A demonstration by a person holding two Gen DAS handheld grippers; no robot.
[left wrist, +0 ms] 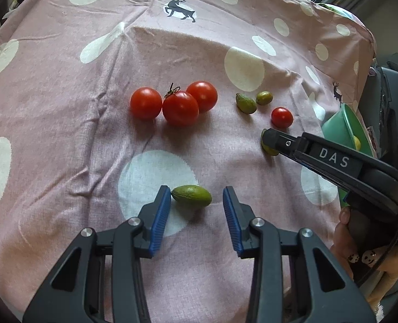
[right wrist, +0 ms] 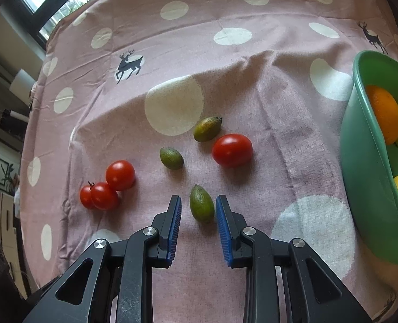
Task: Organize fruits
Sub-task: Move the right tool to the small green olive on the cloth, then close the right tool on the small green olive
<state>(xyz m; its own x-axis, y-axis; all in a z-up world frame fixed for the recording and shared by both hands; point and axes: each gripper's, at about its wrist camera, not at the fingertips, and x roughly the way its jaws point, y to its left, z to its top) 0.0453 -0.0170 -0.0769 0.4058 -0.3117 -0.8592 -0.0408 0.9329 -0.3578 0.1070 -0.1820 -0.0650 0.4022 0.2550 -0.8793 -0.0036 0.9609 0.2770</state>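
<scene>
Bowl (right wrist: pixel 360 161) cut off at frame edge; right tool (left wrist: pixel 270 141) hides green fruit (left wrist: pixel 269 149).

The left hand-held gripper (left wrist: pixel 196 196) has its blue pads wide apart. A small green fruit (left wrist: pixel 191 195) lies in the gap and touches the left pad. There is bare cloth (left wrist: pixel 64 134) on the bench to its left. Straight ahead, three red tomatoes (left wrist: pixel 173 103) sit bunched together and block the way. To its right, the right hand-held gripper (right wrist: pixel 198 210) reaches in, with another green fruit (right wrist: pixel 201 206) between its open pads. Ahead of it lie two more green fruits (right wrist: pixel 188 142) and a lone tomato (right wrist: pixel 232 150), with small gaps between them. Far to its right stands a green bowl (right wrist: pixel 360 161) like a wall.
</scene>
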